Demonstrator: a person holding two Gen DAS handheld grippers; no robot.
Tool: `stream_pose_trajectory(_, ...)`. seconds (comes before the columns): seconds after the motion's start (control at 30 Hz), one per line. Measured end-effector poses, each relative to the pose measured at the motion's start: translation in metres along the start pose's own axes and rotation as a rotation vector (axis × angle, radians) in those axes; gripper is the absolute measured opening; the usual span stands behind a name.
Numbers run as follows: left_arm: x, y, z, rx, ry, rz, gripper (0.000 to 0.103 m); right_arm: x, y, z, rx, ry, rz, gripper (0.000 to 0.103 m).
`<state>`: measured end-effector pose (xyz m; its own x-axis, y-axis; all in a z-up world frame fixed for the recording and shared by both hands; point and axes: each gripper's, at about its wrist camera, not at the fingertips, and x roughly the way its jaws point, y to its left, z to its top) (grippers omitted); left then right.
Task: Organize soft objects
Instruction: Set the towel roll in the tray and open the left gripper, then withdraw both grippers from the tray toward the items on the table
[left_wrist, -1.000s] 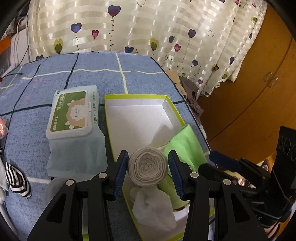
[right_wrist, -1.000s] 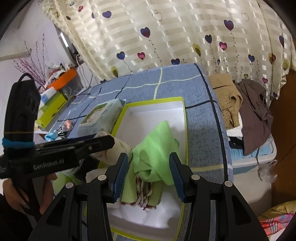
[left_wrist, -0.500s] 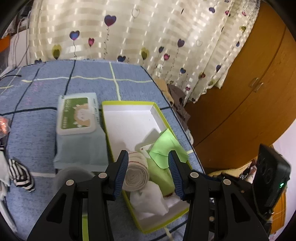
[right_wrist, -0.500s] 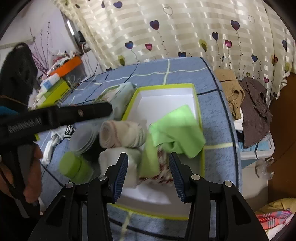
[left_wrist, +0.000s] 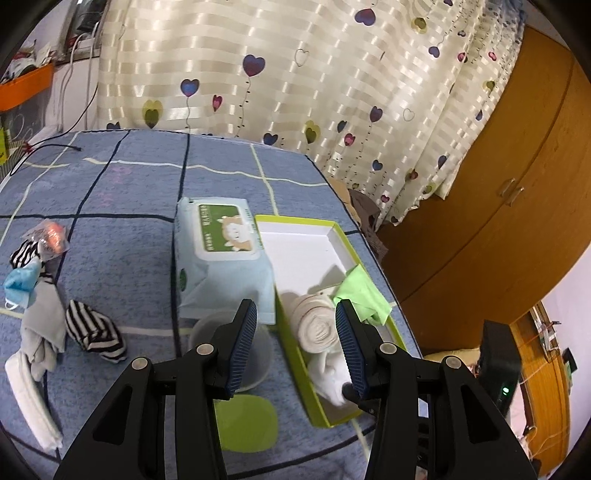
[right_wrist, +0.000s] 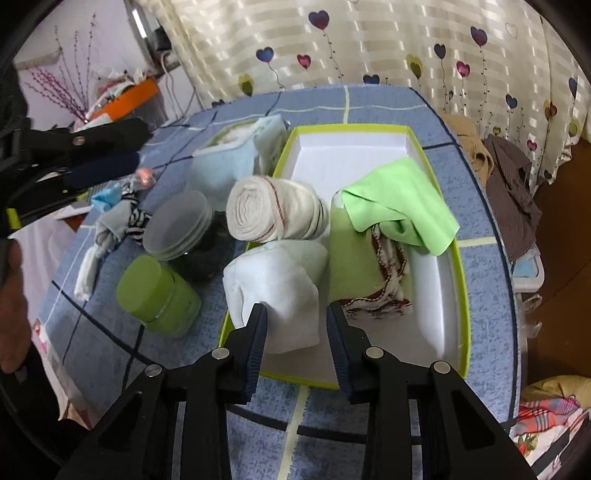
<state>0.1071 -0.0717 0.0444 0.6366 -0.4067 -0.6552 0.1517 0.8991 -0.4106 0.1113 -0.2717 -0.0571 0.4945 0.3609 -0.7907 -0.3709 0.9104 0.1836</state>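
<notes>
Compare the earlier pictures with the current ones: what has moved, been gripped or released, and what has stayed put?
The left hand-held gripper has let go of the rolled beige towel and pulled back, open. The right hand-held gripper has pulled back from the green cloth; its jaws have just been closing, around the white cloth. The wipes pack and box stayed.

Rolled towel (right_wrist: 273, 208) in box (right_wrist: 460, 295), wipes pack (left_wrist: 221, 258) left of box
</notes>
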Motion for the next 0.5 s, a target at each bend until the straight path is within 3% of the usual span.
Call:
stream_pose_trajectory(0.33,-0.009,0.029,-0.004,-0.047,-0.010,0.021,0.046,0.035,-0.011,0.044,0.010,-0.024,-0.053,0.028)
stream_pose_trajectory(0.5,-0.015,0.041,-0.005,-0.063,-0.017,0.035,0.046,0.047,-0.016,0.075,0.019,-0.047,-0.023,0.029)
